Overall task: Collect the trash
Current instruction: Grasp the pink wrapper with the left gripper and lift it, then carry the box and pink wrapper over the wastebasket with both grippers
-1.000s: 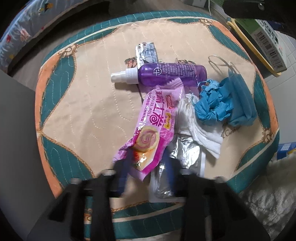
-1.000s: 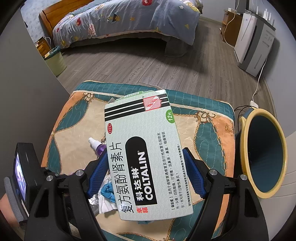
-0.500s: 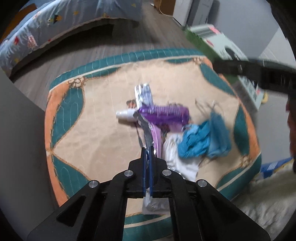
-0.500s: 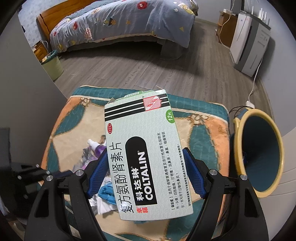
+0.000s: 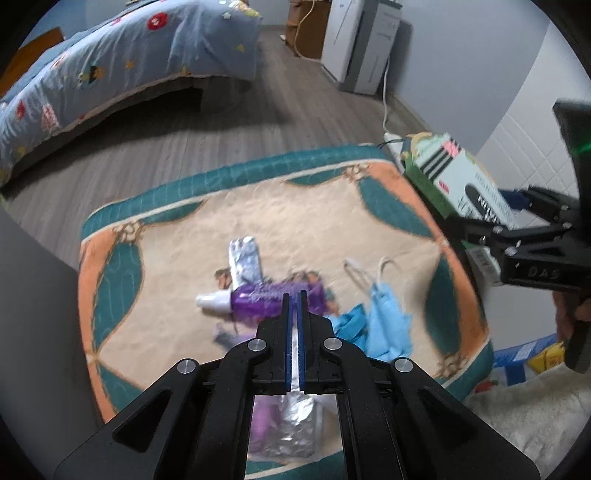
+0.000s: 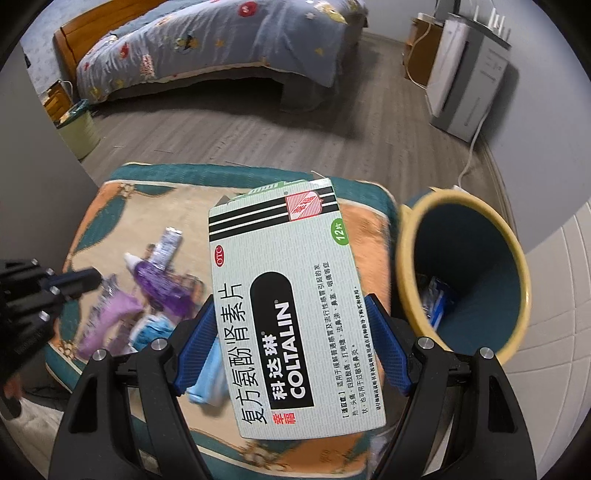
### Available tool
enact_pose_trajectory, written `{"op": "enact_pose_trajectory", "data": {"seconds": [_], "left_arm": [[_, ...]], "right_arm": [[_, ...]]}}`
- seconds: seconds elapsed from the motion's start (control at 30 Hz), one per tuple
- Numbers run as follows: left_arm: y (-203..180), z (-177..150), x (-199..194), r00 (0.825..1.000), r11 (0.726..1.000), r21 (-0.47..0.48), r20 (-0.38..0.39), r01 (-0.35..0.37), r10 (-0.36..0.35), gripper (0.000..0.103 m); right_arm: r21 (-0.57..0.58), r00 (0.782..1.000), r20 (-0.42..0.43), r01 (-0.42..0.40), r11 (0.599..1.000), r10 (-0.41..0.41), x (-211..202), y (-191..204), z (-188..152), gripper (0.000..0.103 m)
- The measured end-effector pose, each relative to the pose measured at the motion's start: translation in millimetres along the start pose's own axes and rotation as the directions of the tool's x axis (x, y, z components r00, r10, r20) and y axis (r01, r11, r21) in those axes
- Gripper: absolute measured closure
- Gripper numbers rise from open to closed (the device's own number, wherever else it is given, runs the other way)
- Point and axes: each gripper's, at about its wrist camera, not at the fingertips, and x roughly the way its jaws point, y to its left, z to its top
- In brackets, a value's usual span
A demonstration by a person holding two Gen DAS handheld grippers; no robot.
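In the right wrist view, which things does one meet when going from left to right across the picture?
left gripper → purple wrapper → purple spray bottle → medicine box held in the right gripper → yellow-rimmed bin

A bed (image 6: pixel 207 55) with a blue patterned quilt (image 5: pixel 110 70) stands on the grey wood floor (image 6: pixel 258 136). By the wall stand a white appliance (image 6: pixel 469 85) and a wooden cabinet (image 5: pixel 310 26); a white cable (image 6: pixel 469 155) runs from the appliance across the floor. A pale green bin (image 6: pixel 79 129) sits left of the bed.
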Motion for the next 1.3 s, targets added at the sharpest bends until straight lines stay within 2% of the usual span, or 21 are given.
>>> {"op": "enact_pose_trajectory", "data": {"seconds": [0.07, 0.13, 0.2, 0.23, 0.3, 0.4, 0.5, 0.6, 0.73, 0.77, 0.8, 0.83, 0.87, 0.9, 1.0, 1.1, 1.17, 1.3], "left_arm": [[2, 2, -4, 1.000, 1.000, -0.001, 0.010, -0.013, 0.013, 0.100], [10, -1, -1, 0.999, 0.999, -0.008, -0.011, -0.031, 0.031, 0.100], [19, -8, 6, 0.995, 0.996, -0.021, -0.048, -0.088, 0.087, 0.098], [23, -10, 9, 0.992, 0.994, -0.029, -0.066, -0.107, 0.105, 0.095], [34, -16, 18, 0.982, 0.986, -0.046, -0.107, -0.162, 0.156, 0.068], [50, -25, 25, 0.970, 0.976, -0.080, -0.152, -0.201, 0.188, 0.057], [60, -33, 35, 0.965, 0.973, -0.121, -0.201, -0.195, 0.169, 0.046], [61, -41, 50, 0.949, 0.972, -0.107, -0.263, -0.209, 0.174, 0.043], [64, -54, 73, 0.911, 0.969, -0.070, -0.360, -0.239, 0.198, 0.044], [64, -57, 78, 0.903, 0.969, -0.062, -0.382, -0.238, 0.197, 0.047], [65, -58, 81, 0.899, 0.970, -0.059, -0.392, -0.234, 0.194, 0.062], [64, -58, 81, 0.904, 0.974, -0.067, -0.391, -0.216, 0.174, 0.070], [63, -56, 80, 0.910, 0.977, -0.074, -0.382, -0.202, 0.159, 0.084], [62, -53, 77, 0.914, 0.977, -0.067, -0.370, -0.203, 0.165, 0.089], [53, -39, 61, 0.943, 0.980, -0.071, -0.292, -0.187, 0.159, 0.090], [40, -17, 35, 0.970, 0.981, -0.075, -0.181, -0.178, 0.162, 0.090], [23, -1, 19, 0.980, 0.983, -0.050, -0.105, -0.174, 0.168, 0.090], [-20, 32, 6, 0.988, 0.988, 0.026, -0.017, -0.153, 0.154, 0.090]], "right_arm": [[0.009, 1.000, 0.004, 0.007, 1.000, -0.007, 1, -8, 0, 0.027], [0.030, 1.000, -0.006, -0.003, 1.000, 0.004, 4, -14, 0, 0.027], [0.042, 1.000, -0.013, -0.020, 0.999, 0.021, 8, -16, -1, 0.027], [0.041, 0.999, -0.021, -0.024, 0.999, 0.025, 10, -16, -1, 0.027], [0.037, 0.999, -0.018, -0.035, 0.999, 0.035, 10, -15, -1, 0.027], [0.045, 0.998, -0.005, -0.066, 0.997, 0.066, 8, -15, 2, 0.027], [0.039, 0.996, -0.002, -0.091, 0.995, 0.091, 9, -13, 4, 0.027], [0.038, 0.995, -0.004, -0.103, 0.994, 0.103, 10, -14, 5, 0.027], [0.057, 0.993, -0.001, -0.119, 0.991, 0.119, 10, -19, 6, 0.027], [0.059, 0.993, -0.001, -0.120, 0.991, 0.120, 10, -20, 6, 0.027], [0.064, 0.993, -0.001, -0.121, 0.991, 0.121, 10, -22, 6, 0.027], [0.069, 0.992, 0.001, -0.123, 0.990, 0.123, 9, -23, 6, 0.027], [0.077, 0.992, 0.004, -0.125, 0.989, 0.125, 9, -25, 6, 0.027], [0.083, 0.992, 0.008, -0.127, 0.988, 0.127, 8, -27, 7, 0.027], [0.098, 0.991, 0.028, -0.135, 0.986, 0.132, 4, -34, 11, 0.027], [0.110, 0.992, 0.055, -0.123, 0.986, 0.118, -2, -42, 15, 0.027], [0.125, 0.992, 0.073, -0.112, 0.986, 0.103, -6, -52, 18, 0.027], [0.195, 0.990, 0.111, -0.111, 0.974, 0.091, -13, -80, 22, 0.027]]}}
